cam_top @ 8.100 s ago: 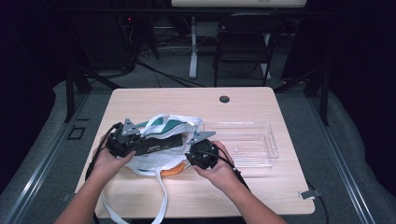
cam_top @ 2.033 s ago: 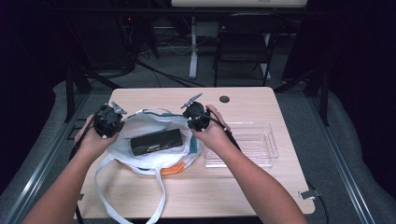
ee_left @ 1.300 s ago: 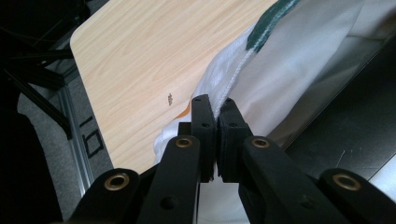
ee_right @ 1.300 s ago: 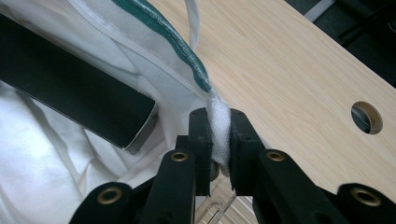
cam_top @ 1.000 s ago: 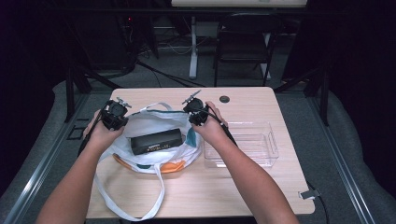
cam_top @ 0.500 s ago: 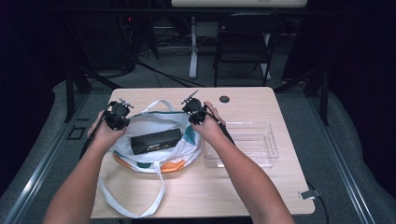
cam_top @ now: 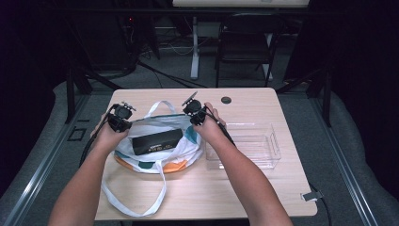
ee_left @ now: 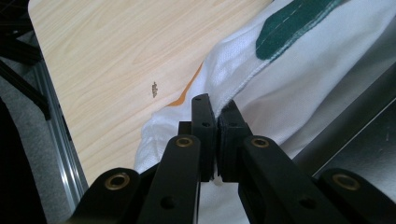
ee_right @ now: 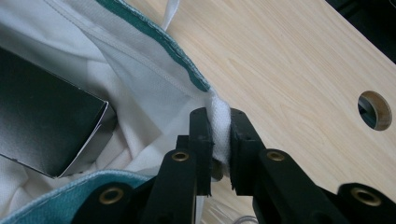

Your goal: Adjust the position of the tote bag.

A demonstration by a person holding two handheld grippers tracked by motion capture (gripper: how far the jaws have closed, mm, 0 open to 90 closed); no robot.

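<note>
A white tote bag with green and orange patches lies open on the wooden table. A long black box rests inside it. My left gripper is shut on the bag's rim at the left side of the opening. My right gripper is shut on the white rim fabric at the right side. The two hold the bag's mouth spread apart. In the right gripper view the black box lies left of the jaws, inside the bag.
A clear plastic tray stands on the table just right of the bag. A round cable hole sits near the table's far edge. One white bag strap loops toward the near edge. A chair stands beyond the table.
Both grippers let go of the black box, which now lies in the bag, and moved out and away to grip the bag's rim, drifting toward the far edge.
</note>
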